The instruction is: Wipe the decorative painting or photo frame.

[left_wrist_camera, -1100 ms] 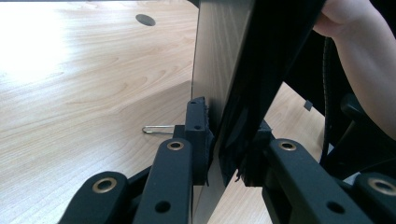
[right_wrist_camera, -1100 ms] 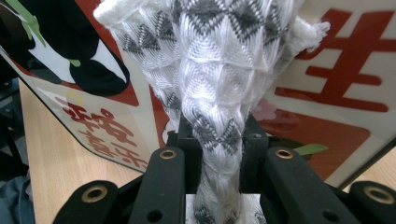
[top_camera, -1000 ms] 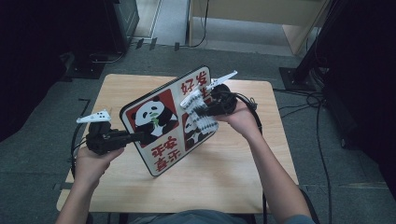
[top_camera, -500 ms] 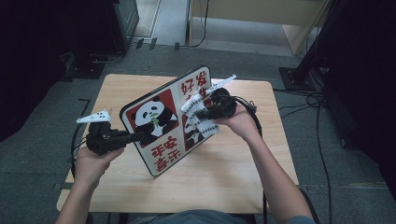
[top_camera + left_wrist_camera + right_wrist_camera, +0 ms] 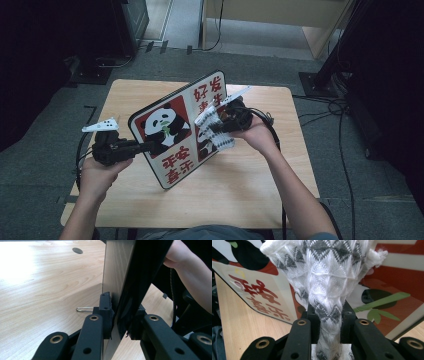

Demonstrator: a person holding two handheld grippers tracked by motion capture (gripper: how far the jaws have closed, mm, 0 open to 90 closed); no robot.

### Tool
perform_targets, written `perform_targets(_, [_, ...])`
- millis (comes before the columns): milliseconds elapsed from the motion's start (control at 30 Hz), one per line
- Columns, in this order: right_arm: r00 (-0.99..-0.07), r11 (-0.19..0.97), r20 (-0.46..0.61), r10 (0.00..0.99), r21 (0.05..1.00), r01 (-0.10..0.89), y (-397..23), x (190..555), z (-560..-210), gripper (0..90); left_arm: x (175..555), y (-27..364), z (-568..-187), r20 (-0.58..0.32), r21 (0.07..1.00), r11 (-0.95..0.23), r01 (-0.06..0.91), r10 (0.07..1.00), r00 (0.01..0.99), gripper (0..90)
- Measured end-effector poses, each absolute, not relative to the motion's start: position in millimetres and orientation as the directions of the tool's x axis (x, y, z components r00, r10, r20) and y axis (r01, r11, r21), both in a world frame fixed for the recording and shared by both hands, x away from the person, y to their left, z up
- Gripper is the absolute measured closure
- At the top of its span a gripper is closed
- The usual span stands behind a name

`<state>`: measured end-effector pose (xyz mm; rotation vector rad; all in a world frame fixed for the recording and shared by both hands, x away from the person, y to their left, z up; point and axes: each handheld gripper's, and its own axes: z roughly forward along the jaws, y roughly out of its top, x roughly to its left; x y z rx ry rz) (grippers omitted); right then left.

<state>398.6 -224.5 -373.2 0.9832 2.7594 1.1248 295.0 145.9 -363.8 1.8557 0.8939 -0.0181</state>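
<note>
Widest thing out there is the wooden table (image 5: 260, 200), pale grain, filling the middle of the high view. No container anywhere on it, so nothing holding anything.

Standing up off the table is the panda sign board (image 5: 175, 130), a red, white and black panel with two pandas and red characters, tilted on its lower edge near the table's centre and leaning back toward twelve o'clock. Its bottom corner sits at about six o'clock from the centre.

At the board's nine o'clock edge comes the left gripper (image 5: 122, 322), black, jaws clamped tight on the board's rim; the left gripper view shows one pad on the pale back face and the other on the dark front face.

At three o'clock, against the printed face, the right gripper (image 5: 329, 322) has its jaws pinched on a white and grey knitted cloth (image 5: 324, 277), bunched into a neck between the pads and fanning out above them, pressed against the board.

Smallest item: a thin metal clip (image 5: 85, 309) lying flat on the table just behind the left jaw.
</note>
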Motion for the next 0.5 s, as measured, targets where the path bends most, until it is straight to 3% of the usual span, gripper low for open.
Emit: perform_targets(500, [-0.799, 0.558, 0.229, 0.556, 0.609, 0.563, -225.9, 395.2, -388.5, 76.8, 295.3, 146.0, -363.8, -0.396, 0.789, -0.194, 0.583, 0.566, 0.723, 77.9])
